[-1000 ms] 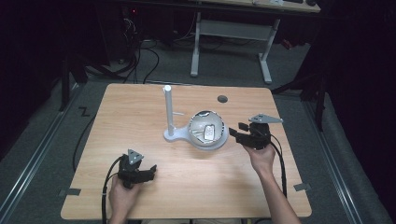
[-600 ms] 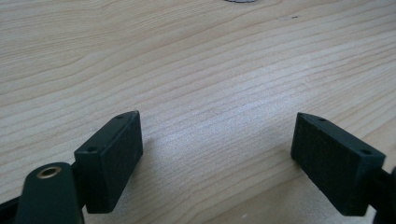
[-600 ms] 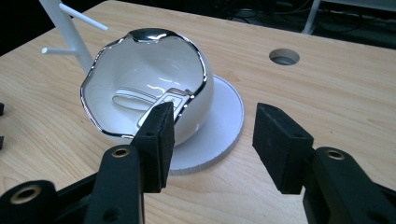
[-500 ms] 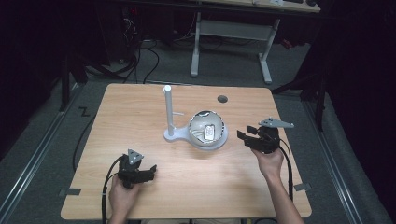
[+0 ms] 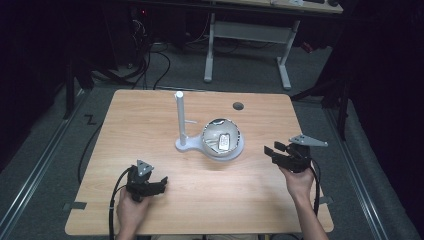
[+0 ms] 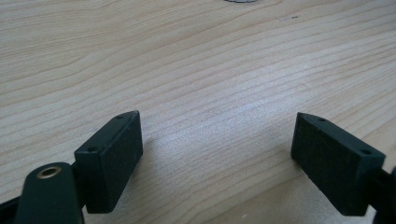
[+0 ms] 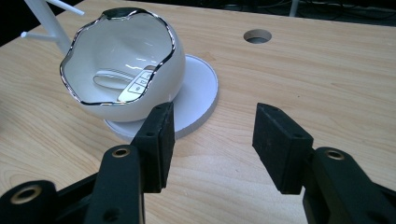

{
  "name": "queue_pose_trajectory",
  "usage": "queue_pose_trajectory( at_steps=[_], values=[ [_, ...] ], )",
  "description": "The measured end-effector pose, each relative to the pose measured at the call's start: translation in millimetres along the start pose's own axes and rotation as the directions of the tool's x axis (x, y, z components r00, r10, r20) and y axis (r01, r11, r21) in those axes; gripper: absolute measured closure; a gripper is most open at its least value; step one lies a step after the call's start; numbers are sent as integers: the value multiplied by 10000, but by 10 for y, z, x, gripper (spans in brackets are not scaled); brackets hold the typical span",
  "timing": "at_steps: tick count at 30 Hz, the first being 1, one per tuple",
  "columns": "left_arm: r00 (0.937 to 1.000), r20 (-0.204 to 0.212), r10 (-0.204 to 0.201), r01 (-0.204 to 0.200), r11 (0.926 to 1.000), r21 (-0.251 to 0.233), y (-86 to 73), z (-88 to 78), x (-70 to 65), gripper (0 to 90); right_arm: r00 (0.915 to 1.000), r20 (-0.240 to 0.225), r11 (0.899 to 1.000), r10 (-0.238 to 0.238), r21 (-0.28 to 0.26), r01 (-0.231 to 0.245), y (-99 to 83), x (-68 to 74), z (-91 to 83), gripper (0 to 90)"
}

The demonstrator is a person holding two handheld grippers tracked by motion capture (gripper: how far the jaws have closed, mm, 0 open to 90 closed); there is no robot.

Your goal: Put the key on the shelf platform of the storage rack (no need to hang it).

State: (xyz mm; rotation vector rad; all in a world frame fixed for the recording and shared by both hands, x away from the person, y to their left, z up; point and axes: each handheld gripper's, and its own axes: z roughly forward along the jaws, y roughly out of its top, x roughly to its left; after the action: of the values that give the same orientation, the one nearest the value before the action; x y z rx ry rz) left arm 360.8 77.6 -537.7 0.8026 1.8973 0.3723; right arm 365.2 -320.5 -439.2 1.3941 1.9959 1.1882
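Key fob [image 7: 136, 85] lies flat in white bowl [image 5: 222, 137] at table centre, beside a white stand [image 5: 180, 120] | right gripper [image 5: 278, 154] nearer, bowl to its left, jaws parted, empty | left gripper [image 5: 152, 184] near front edge, parted, empty.

Overhead view; two low table-level [image 5: 150, 120] views.

Looked like a lab or test workspace: bare wooden table [image 5: 150, 125] with cable hole [image 5: 238, 106], dark surroundings, loose cables [image 5: 150, 60] on grey floor, white desk frame [image 5: 250, 35] behind.
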Motion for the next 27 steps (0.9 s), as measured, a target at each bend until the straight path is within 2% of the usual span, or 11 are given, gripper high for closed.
queue_pose_trajectory(
  at_steps=[9, 27],
  values=[
    [10000, 0, 8, -8, 10000, -4, 0, 0, 0, 170, 9993, 39, 9992, 383, -76, -383, -180, -49, -85, 492],
    [10000, 0, 11, -11, 10000, 2, -1, -1, 1, 170, 9984, -62, 9985, 554, 37, -554, -404, -26, -100, 492]
  ],
)
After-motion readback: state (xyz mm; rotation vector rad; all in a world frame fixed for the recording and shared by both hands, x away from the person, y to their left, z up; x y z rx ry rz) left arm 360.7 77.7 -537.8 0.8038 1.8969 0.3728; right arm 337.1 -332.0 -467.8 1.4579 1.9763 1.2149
